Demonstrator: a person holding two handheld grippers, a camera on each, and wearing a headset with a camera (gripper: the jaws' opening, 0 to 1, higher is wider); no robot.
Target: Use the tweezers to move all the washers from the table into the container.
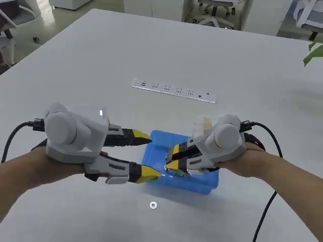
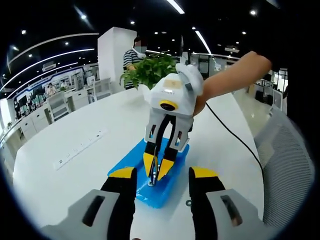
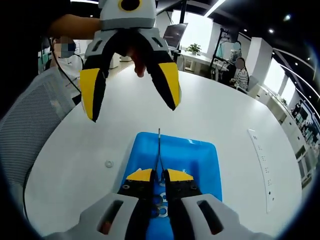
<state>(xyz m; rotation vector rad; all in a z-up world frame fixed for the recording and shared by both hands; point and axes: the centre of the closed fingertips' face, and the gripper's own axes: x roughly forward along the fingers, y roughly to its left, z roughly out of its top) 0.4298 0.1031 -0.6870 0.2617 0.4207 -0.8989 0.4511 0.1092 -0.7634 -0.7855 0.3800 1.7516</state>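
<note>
Tweezers over the container, one washer out on the table.
We note the right gripper (image 1: 175, 157) clenched on the tweezers (image 3: 159, 145), their tips over the blue container (image 1: 199, 182). The left gripper (image 1: 146, 154) hangs with jaws spread wide, grasping nothing, at the container's left edge. One washer (image 1: 153, 204) lies on the white table (image 1: 151, 50) just in front of the container, not touching it. A power strip (image 1: 174, 91) lies farther back.
</note>
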